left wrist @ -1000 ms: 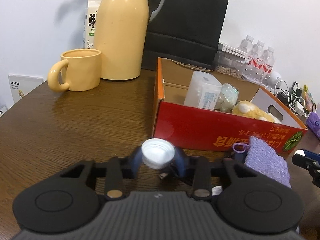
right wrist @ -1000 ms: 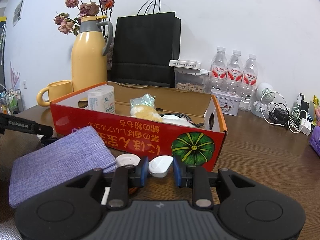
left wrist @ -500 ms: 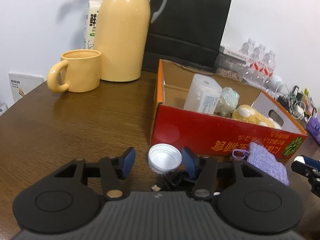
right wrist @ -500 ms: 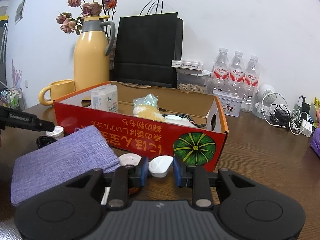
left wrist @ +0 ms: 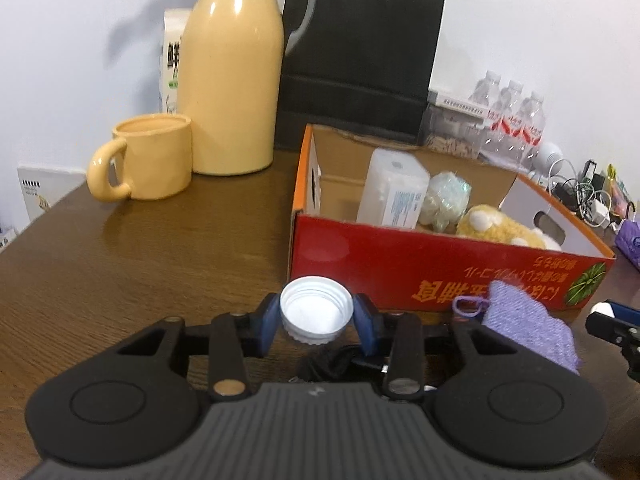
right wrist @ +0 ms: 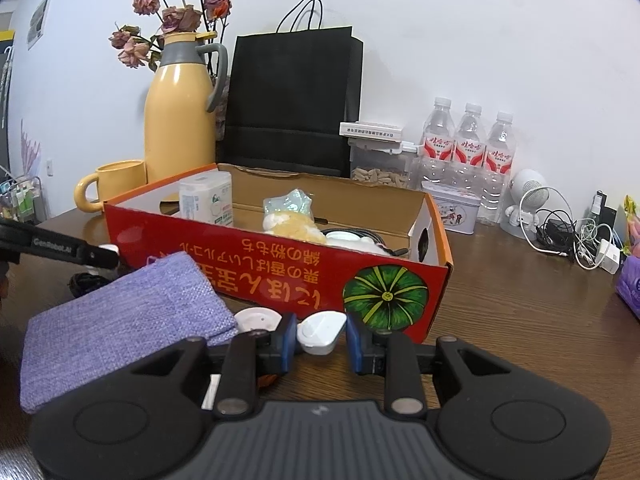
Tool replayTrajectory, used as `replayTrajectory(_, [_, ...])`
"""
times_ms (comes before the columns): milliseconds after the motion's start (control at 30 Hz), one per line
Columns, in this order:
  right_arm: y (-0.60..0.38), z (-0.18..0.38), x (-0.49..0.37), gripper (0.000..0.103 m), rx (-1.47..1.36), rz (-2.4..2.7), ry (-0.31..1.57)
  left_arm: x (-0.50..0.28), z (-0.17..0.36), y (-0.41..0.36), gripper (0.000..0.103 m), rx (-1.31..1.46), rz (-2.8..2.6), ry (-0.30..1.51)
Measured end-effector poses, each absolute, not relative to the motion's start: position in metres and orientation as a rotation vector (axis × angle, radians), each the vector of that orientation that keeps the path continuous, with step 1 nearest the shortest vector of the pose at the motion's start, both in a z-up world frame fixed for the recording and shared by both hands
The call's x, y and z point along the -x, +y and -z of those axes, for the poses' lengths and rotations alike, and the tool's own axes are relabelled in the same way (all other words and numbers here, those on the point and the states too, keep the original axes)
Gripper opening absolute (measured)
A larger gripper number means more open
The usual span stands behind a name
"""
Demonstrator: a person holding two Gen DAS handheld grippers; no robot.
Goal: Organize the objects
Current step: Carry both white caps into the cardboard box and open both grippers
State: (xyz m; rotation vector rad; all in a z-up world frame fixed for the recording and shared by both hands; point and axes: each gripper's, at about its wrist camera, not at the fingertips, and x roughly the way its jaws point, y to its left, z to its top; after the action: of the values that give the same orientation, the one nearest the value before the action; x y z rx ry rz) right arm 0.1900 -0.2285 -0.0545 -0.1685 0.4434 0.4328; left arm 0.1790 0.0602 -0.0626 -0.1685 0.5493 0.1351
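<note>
Left wrist: jaws grip white cap [left wrist: 316, 311] | right: white piece [right wrist: 322, 330]

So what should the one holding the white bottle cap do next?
Probably lift the white cap and carry it over the near wall of the red box. The left hand-held gripper looks closed on the cap, which sits just in front of the box, and other small things already lie inside.

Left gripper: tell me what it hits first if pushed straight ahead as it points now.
The left gripper, shut on the white cap, would probably meet the red box first, near its left corner; depth is unclear, so it might just graze that corner.
</note>
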Motion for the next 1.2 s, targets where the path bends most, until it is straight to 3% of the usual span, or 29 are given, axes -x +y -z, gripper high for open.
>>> replayTrajectory(467, [-0.23,0.027,-0.181,0.025,0.143,-0.446,0.341,-0.155,0.006,0.031,0.041,0.154,-0.044,0.357])
replayTrajectory(900, [-0.201,-0.009,-0.228,0.025,0.119,-0.46,0.251,-0.222,-0.017,-0.005,0.041,0.153,0.027,0.308])
replayTrajectory(1200, [-0.195,0.004,-0.279,0.025,0.072,-0.441,0.282,-0.269,-0.005,-0.014,0.041,0.123,0.019,0.317])
